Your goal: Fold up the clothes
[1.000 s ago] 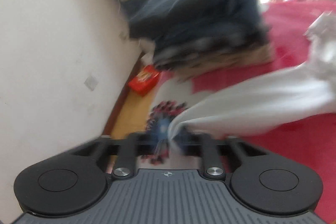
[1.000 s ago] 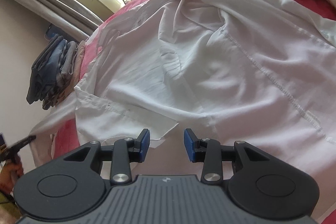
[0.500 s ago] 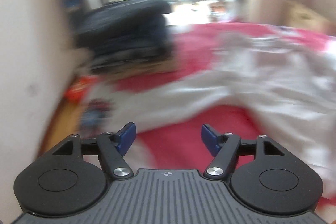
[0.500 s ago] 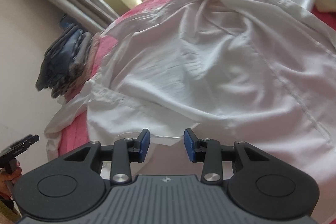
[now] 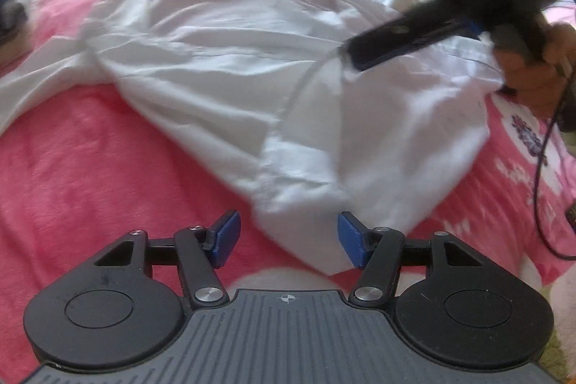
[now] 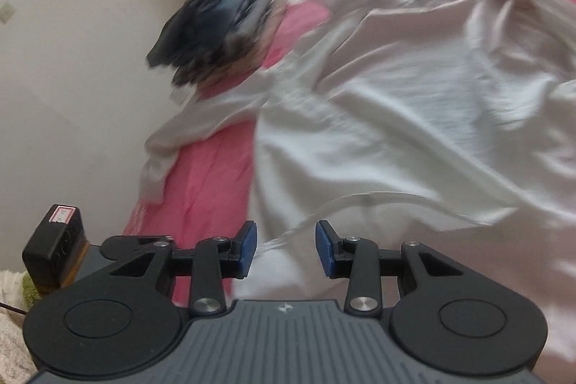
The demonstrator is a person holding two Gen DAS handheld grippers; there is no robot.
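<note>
A white shirt (image 5: 234, 67) lies crumpled and spread on the pink bedspread (image 5: 82, 175). My left gripper (image 5: 288, 240) hovers over its near corner, which lies between the blue pads (image 5: 225, 238). The jaws are closing, but they do not press on the cloth. In the left wrist view my right gripper (image 5: 351, 58), in a person's hand (image 5: 532, 78), has its tips at the shirt's hem on the right. Seen from its own camera, the right gripper (image 6: 286, 247) stands partly open. The shirt (image 6: 414, 117) fills that view, and a thin hem edge runs into the gap, unpinched.
A stack of dark folded clothes (image 6: 216, 31) sits at the bed's far left by a pale wall (image 6: 72, 78). A black cable (image 5: 540, 168) hangs at the right edge. Part of the left gripper's black body (image 6: 54, 247) shows low on the left.
My left gripper has let go of the white sleeve, opened, and swung right from the dark stack to the shirt's near corner. The right gripper rolled and shifted along the shirt's edge, with its jaws unchanged.
</note>
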